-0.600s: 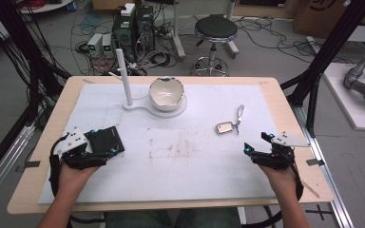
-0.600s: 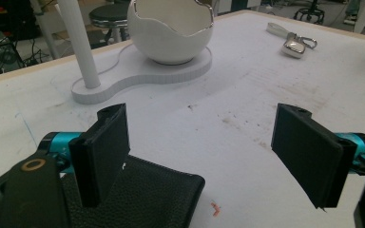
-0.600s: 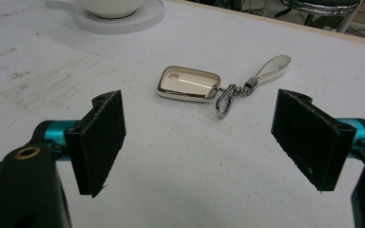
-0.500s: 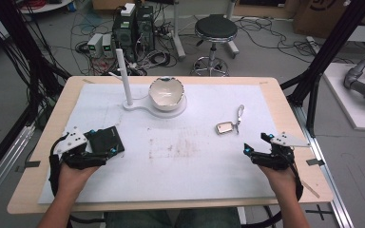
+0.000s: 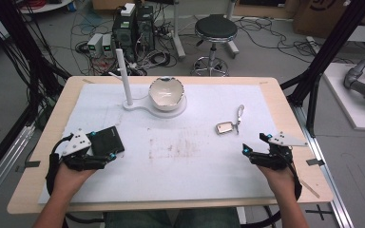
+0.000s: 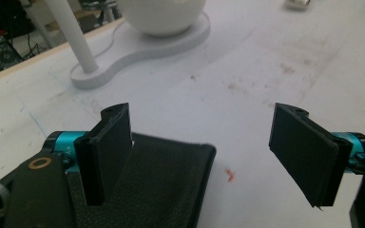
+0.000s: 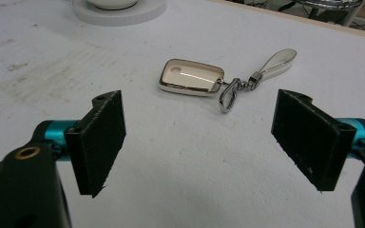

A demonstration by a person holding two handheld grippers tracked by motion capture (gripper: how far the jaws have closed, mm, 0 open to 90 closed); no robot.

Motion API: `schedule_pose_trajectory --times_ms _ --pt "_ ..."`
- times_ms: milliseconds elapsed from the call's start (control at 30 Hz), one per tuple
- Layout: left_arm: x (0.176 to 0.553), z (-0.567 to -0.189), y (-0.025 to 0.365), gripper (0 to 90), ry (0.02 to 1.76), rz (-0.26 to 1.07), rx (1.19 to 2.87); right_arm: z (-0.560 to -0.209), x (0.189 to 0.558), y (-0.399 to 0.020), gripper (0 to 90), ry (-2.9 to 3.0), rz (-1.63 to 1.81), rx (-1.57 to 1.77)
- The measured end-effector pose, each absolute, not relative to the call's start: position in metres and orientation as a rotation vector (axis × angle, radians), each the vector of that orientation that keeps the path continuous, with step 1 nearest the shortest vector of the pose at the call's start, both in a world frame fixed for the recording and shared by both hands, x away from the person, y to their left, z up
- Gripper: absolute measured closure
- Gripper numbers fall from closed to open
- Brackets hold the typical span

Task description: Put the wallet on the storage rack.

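Note:
A black wallet point(image 5: 105, 139) lies flat on the white mat at the left. My left gripper point(image 5: 103, 146) stands open over its near edge. In the left gripper view the wallet point(image 6: 157, 180) lies under the left jaw and reaches toward the middle, and the left gripper point(image 6: 202, 118) has no pad pressing on it. A cream key fob point(image 5: 225, 128) with a metal ring and a strap point(image 5: 239, 113) lies right of centre. My right gripper point(image 5: 253, 143) rests open just short of it. In the right gripper view the key fob point(image 7: 190, 78) lies ahead of the wide jaws of the right gripper point(image 7: 199, 100).
A white bowl point(image 5: 166, 91) sits on a white stand point(image 5: 142, 107) with an upright post point(image 5: 123, 76) at the back of the table. The wooden table edge point(image 5: 285, 102) frames the mat. A stool and computers stand on the floor behind.

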State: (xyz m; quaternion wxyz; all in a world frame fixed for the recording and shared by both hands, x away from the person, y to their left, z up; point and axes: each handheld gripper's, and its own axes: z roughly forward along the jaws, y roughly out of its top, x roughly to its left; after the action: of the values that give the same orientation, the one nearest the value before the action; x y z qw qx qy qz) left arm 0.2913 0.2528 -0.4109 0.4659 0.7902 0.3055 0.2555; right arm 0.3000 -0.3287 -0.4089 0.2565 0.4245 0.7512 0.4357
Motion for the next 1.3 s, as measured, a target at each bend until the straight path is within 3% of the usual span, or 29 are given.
schedule_pose_trajectory --times_ms 333,667,867,1000,1300 --pt "0.300 -0.425 0.254 30.9 0.741 0.617 2.118 -0.411 0.301 -0.325 19.1 2.063 1.176 1.139" --pt "0.307 -0.438 0.251 45.8 0.717 0.571 2.234 -0.412 0.301 -0.324 19.0 2.070 1.182 1.133" --pt "0.307 -0.440 0.251 58.8 0.680 0.641 2.271 -0.413 0.301 -0.323 19.0 2.079 1.184 1.135" --pt "0.301 -0.442 0.243 60.9 0.625 0.736 2.328 -0.413 0.301 -0.322 19.1 2.082 1.182 1.129" --pt "0.299 -0.440 0.238 66.9 0.553 0.801 2.393 -0.412 0.300 -0.323 19.1 2.079 1.181 1.126"
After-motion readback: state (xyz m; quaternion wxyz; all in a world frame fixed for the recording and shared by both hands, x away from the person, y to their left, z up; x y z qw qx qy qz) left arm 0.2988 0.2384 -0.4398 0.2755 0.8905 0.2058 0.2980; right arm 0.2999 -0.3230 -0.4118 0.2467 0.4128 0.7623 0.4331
